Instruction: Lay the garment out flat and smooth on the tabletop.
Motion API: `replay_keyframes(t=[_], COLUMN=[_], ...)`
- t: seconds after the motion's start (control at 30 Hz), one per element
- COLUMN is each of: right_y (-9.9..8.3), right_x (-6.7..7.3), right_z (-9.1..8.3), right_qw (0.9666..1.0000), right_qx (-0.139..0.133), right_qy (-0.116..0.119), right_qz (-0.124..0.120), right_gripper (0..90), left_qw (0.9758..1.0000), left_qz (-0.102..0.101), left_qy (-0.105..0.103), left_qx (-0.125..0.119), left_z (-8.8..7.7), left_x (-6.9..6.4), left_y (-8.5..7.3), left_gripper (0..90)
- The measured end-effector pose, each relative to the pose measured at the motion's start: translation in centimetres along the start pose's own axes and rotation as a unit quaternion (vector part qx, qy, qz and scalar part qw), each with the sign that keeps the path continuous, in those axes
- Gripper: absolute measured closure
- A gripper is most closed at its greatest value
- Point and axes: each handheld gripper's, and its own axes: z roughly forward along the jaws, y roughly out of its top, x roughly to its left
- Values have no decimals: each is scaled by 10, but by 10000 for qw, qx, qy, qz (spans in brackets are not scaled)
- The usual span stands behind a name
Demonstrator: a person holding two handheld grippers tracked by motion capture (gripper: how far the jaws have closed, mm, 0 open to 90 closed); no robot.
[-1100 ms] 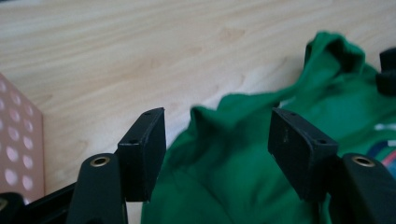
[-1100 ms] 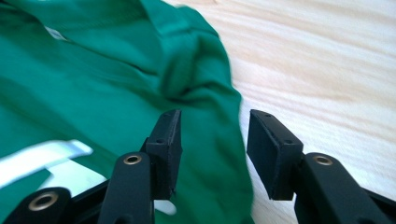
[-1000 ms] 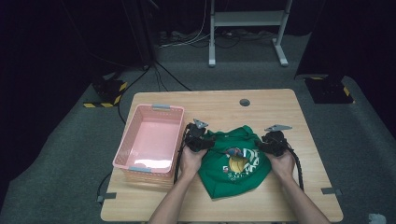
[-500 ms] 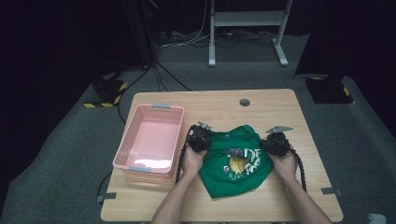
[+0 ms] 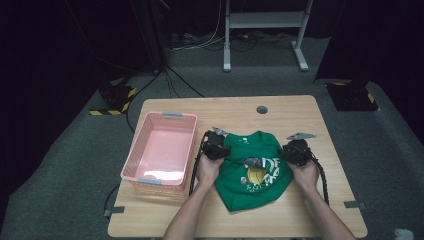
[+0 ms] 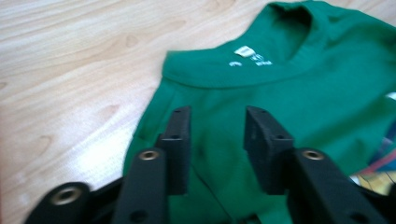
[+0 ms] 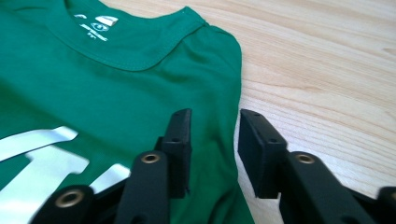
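Note:
A green T-shirt (image 5: 252,172) with a printed front lies folded on the wooden table (image 5: 235,112), collar away from the person. My left gripper (image 5: 216,145) hangs over its left shoulder. In the left gripper view its jaws (image 6: 217,116) stand apart above the green cloth (image 6: 289,79), having just been opening, with nothing pinched. My right gripper (image 5: 295,150) is at the right shoulder. Its jaws (image 7: 215,119) have also just been opening and straddle the shirt's side edge (image 7: 93,84) without pressing it.
A pink plastic basket (image 5: 160,150) stands on the table left of the shirt, close to my left gripper. A round cable hole (image 5: 262,109) sits near the far edge. Black cables trail from both grippers along the person's forearms.

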Motion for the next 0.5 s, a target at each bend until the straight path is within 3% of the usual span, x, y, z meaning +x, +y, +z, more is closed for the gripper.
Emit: replay_keyframes(t=[0.17,0.5], right_y=[-5,-25], right_x=[-7,-22], right_z=[-15,-20], right_qw=[9999,9994], right_qx=[-141,148], right_qy=[-9,-225], right_qz=[99,210], right_gripper=[629,651], left_qw=[9999,9999], left_qz=[84,-7], left_qy=[-17,-32], left_qx=[-105,155], left_z=[-10,2], left_x=[-9,-12], left_y=[-11,-30], left_gripper=[508,448])
